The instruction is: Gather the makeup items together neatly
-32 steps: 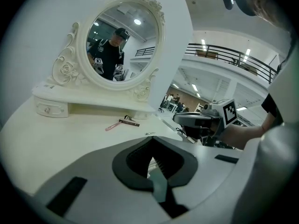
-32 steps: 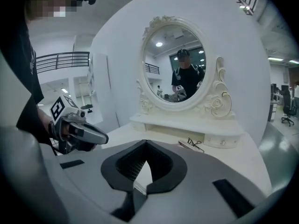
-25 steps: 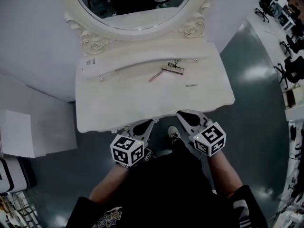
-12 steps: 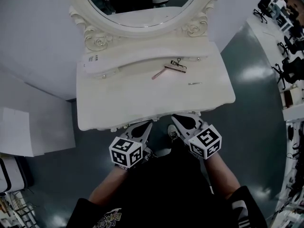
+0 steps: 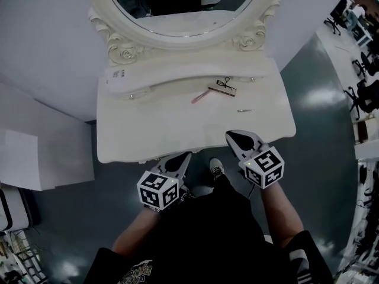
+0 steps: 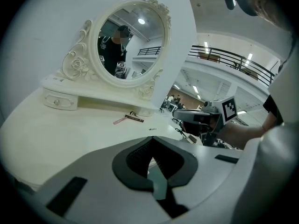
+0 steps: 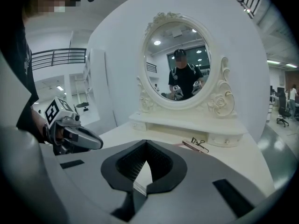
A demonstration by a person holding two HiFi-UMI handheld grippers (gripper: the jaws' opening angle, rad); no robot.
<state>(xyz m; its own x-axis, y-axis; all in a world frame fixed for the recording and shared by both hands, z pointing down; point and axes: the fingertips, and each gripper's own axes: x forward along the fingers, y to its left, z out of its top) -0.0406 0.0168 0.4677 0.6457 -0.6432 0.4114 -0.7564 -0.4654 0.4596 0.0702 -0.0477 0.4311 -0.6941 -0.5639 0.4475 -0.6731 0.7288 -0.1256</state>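
Observation:
On the white vanity table [image 5: 148, 129] lie a black eyelash curler [image 5: 225, 83], a thin pink-and-brown stick [image 5: 204, 94] beside it, and a small thin item [image 5: 244, 110] further right. They show small in the left gripper view, with the curler [image 6: 135, 115] and the thin item [image 6: 152, 129], and in the right gripper view, where the curler [image 7: 200, 143] lies under the mirror shelf. My left gripper [image 5: 185, 154] is shut and empty just off the table's front edge. My right gripper [image 5: 232, 134], shut and empty too, reaches the front edge at the right.
An oval mirror [image 5: 177, 5] in a carved white frame stands at the table's back on a curved shelf with small drawers [image 5: 127, 90]. A white panel [image 5: 29, 164] stands on the floor at the left. Grey floor and my shoe [image 5: 216, 169] lie below the grippers.
The right gripper drew back a little, then came forward and to the right, up to the table's front edge. The left gripper has hardly moved. The makeup items lie as before.

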